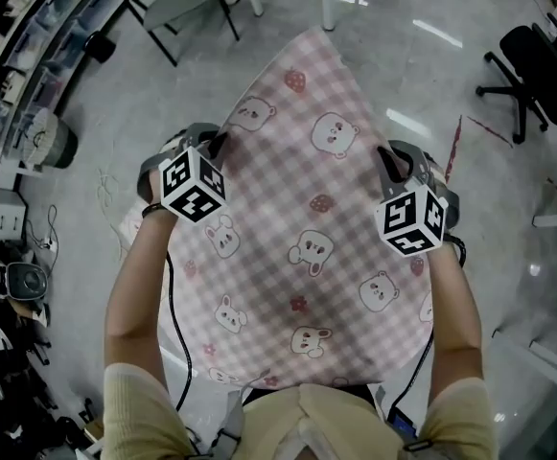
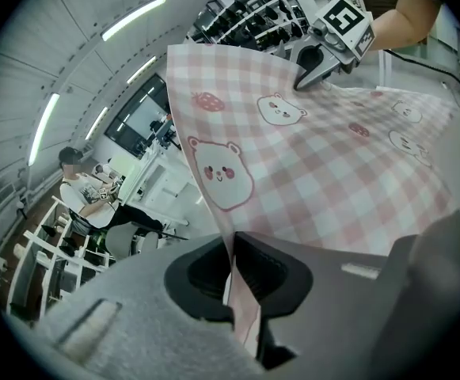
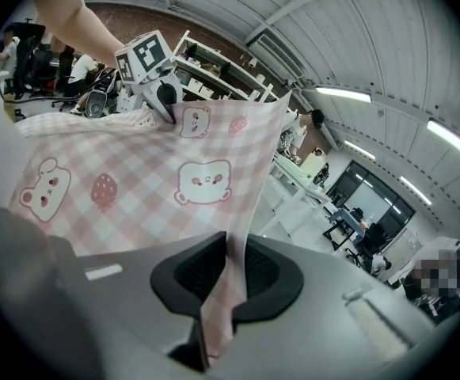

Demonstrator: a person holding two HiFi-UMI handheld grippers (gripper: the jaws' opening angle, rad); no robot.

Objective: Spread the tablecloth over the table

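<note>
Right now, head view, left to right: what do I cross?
In order: shelves → left gripper, shut on the cloth's edge → tablecloth → right gripper, also shut on its edge → office chair.

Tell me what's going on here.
A person holds a gripper in each hand and is handling a pink checked tablecloth printed with bears and strawberries. The left gripper and the right gripper are each clamped on an edge of the cloth, which hangs stretched between them in the air above the floor. It is not yet laid flat on a table.
</note>
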